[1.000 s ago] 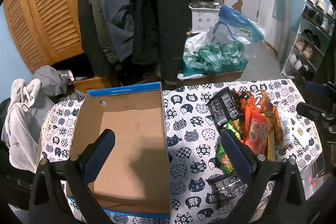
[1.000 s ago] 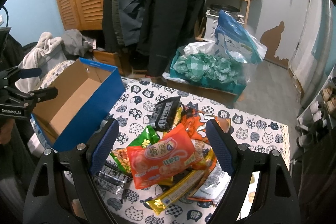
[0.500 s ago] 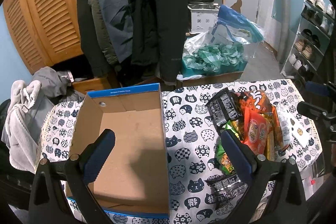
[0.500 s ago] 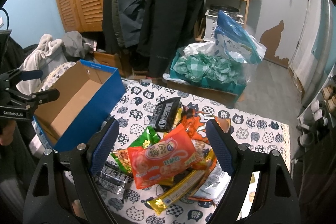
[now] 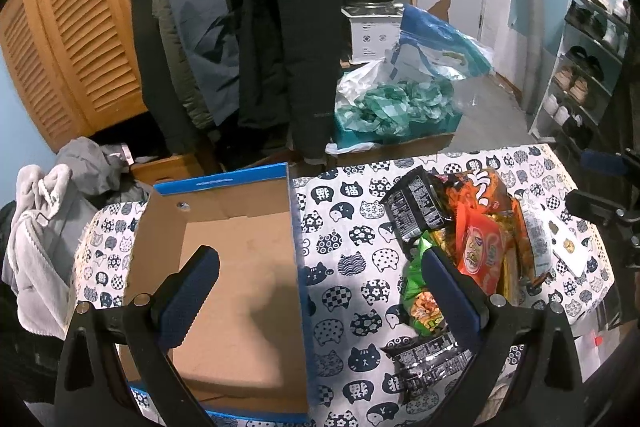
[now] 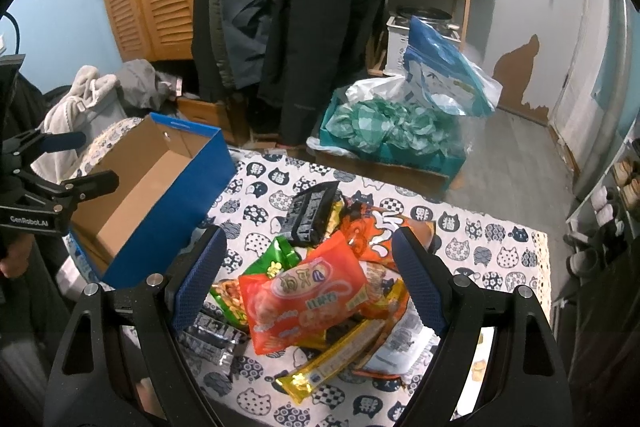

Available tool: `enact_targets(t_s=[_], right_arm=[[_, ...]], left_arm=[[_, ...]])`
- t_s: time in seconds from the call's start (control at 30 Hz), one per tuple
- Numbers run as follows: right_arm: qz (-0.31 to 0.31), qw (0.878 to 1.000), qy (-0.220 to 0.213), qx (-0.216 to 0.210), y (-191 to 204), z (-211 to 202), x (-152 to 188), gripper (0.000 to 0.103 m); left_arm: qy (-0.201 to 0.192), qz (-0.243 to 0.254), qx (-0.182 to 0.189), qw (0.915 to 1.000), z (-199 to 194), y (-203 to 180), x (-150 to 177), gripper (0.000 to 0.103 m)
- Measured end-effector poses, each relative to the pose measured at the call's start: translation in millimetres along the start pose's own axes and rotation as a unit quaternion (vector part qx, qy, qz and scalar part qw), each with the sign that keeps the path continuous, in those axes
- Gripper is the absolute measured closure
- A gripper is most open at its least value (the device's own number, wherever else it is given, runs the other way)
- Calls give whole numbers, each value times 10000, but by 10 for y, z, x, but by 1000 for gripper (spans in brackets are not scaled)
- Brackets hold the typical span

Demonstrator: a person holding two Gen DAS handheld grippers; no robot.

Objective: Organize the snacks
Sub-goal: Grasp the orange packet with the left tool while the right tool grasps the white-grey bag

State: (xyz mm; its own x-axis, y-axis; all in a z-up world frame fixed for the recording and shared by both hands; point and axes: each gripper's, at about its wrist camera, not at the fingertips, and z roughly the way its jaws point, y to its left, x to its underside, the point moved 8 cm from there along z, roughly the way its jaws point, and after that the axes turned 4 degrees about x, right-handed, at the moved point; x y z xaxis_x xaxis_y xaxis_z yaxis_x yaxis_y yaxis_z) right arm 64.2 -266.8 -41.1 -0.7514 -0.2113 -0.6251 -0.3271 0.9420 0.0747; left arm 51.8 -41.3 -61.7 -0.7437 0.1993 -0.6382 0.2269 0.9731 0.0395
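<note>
Right wrist: red snack bag (image 6: 306, 297) between open fingers (image 6: 200, 277).

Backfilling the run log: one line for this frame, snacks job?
phase: pre-grasp | left gripper: open, over empty box | right gripper: open, above red snack bag on pile | packed: none

Box (image 5: 240, 291) near wall cut off by frame bottom. Lower snack packets (image 6: 384, 351) buried under red bag (image 6: 304, 299); their print too small to read.
</note>
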Motion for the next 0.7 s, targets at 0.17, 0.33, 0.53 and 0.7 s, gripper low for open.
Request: enact_targets(t_s=[0.17,0.33,0.53,0.7], right_arm=[[43,9999,131,80,-141,25,67,19],[131,9991,292,278,-357,81,162,19],[449,9965,489,511,-734,147,299,19],[691,9931,658,685,-1010,210,455,19]], left_arm=[[160,46,333,9993,101,-167,6,1],[409,87,632,9971,290,-398,4,1],[577,534,709,9944,519,-769,17,1],[720,879,850,9899,654,-1052,31,1]])
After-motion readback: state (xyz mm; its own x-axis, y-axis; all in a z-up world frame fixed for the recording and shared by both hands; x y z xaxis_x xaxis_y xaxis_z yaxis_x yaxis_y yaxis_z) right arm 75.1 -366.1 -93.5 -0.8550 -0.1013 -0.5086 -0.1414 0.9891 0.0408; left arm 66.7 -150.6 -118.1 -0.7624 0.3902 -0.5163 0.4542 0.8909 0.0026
